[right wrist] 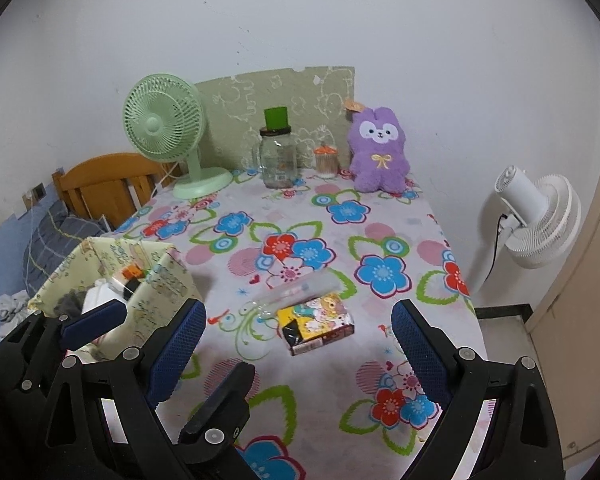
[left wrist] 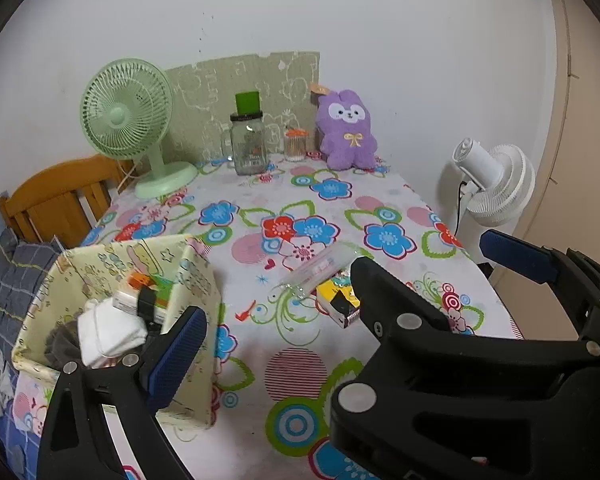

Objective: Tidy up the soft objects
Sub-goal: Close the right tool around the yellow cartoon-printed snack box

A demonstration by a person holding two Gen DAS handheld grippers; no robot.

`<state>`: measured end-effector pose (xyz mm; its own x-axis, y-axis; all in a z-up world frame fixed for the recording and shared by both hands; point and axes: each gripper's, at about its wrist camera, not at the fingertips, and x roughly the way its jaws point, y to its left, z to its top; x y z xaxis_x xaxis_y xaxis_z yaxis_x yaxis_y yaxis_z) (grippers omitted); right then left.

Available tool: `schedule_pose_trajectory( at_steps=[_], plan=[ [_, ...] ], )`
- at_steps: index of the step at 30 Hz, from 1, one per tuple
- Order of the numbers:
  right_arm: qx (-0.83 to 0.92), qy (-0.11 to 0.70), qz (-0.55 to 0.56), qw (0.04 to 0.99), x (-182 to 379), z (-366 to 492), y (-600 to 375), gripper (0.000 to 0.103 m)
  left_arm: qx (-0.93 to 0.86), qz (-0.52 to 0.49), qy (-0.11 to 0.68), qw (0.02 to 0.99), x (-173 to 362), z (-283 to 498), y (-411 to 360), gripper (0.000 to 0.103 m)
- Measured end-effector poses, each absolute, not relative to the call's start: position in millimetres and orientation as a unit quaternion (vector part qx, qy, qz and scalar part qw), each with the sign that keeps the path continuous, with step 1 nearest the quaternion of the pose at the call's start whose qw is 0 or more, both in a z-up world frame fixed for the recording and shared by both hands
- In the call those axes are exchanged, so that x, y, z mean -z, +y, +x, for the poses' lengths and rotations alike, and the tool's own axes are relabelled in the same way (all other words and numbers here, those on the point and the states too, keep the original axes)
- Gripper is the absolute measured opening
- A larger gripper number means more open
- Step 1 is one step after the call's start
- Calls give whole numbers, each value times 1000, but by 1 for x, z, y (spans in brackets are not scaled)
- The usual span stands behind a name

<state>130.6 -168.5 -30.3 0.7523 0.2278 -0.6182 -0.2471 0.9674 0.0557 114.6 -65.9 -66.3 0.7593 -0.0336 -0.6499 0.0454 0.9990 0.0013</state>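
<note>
A purple plush bunny (left wrist: 347, 134) sits upright at the far edge of the flowered table, against the wall; it also shows in the right wrist view (right wrist: 379, 155). A pale yellow fabric basket (left wrist: 192, 276) stands at the near left and holds a white soft bundle (left wrist: 108, 330), a dark cloth and small boxes; it also shows in the right wrist view (right wrist: 168, 280). My left gripper (left wrist: 340, 304) is open and empty, its left finger over the basket's near right corner. My right gripper (right wrist: 300, 354) is open and empty above the near table.
A yellow cartoon box (right wrist: 318, 322) and a clear plastic tube (right wrist: 296, 290) lie mid-table. A green desk fan (right wrist: 168, 132), a glass jar (right wrist: 278, 158) and a small orange-lidded jar (right wrist: 326, 162) stand at the back. A white floor fan (right wrist: 536, 220) stands right; a wooden chair (right wrist: 104, 184) left.
</note>
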Motion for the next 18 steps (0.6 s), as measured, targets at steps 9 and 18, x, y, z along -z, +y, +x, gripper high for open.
schedule_pose_trajectory(
  at_steps=[9, 18],
  plan=[
    [-136, 352, -17, 926, 52, 150, -177, 96, 33, 13, 375, 926, 86, 132, -78, 88],
    [-142, 356, -36, 923, 78, 166, -176, 96, 38, 27, 400, 915, 112, 149, -82, 83]
  ],
)
